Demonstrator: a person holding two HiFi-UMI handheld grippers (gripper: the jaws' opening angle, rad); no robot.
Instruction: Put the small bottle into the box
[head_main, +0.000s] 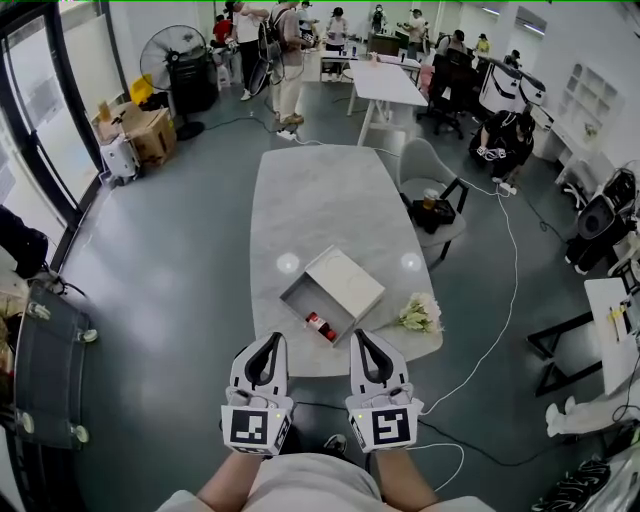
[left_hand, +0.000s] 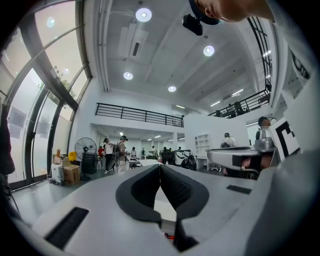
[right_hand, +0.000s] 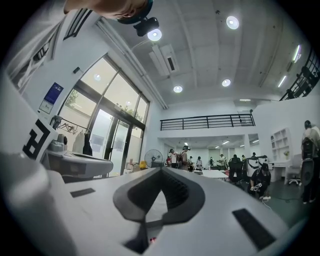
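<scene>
Where we stand: near end of table (head_main: 320, 200), open hall.
On it: box (head_main: 345, 285), bottle (head_main: 320, 326) at its near edge.
Tongs: left gripper (head_main: 274, 340), right gripper (head_main: 358, 337) both closed, empty.

Open-plan office: desks (head_main: 386, 82), swivel chairs (head_main: 441, 98), floor fan (head_main: 172, 55).

Label on small red bottle (head_main: 320, 326) too tiny to read. In left gripper view, bottle (left_hand: 170, 236) only red speck, rest hidden. Inside of pale grey square box (head_main: 332, 292) hidden. Bare arms (head_main: 408, 492) cut off at bottom edge. Far-off people (head_main: 290, 45) too small to tell apart.
</scene>
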